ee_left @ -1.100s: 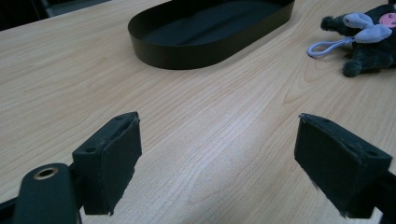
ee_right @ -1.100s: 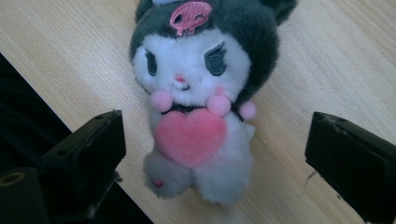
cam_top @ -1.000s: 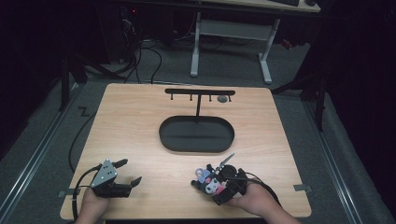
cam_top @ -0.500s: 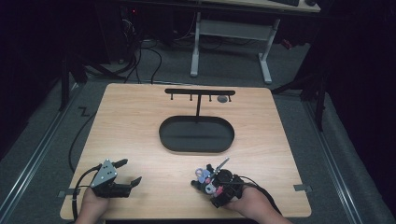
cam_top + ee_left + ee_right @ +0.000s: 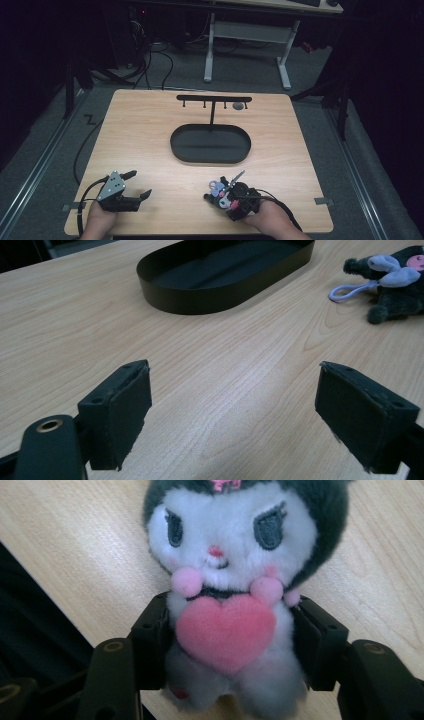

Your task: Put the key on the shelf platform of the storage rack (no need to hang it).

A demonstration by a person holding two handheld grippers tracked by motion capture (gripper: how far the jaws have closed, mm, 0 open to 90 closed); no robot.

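1. The right tongs [image 5: 227, 645] are pinching the plush keychain toy [image 5: 235, 580] across its body, one black jaw on each flank just beside the pink heart [image 5: 225, 630]; gripping the soft middle rather than the head is probably leaving the lilac loop [image 5: 350, 289] free for hanging
2. In the high view the toy [image 5: 220, 192] is sitting at the near right part of the desk [image 5: 150, 145], in front of the person's right hand [image 5: 272, 222], low over the wood or resting on it; I cannot tell which
3. The left tongs [image 5: 134, 185] are resting spread wide at the near left, well apart from the toy, with nothing between the pads [image 5: 120, 410]; they are likely waiting in reserve, perhaps to steady the loop
4. The left gripper view is looking across bare wood towards the black oval tray [image 5: 225, 275], with the toy [image 5: 395, 285] off to its right, loop trailing on the desk
5. The tray [image 5: 210, 144] is forming the base of a stand, its post [image 5: 212, 112] rising to a crossbar with small hooks [image 5: 214, 98] at the far middle of the desk; my judgement is that the toy is being held ready to travel there, and the loop will need to face a hook
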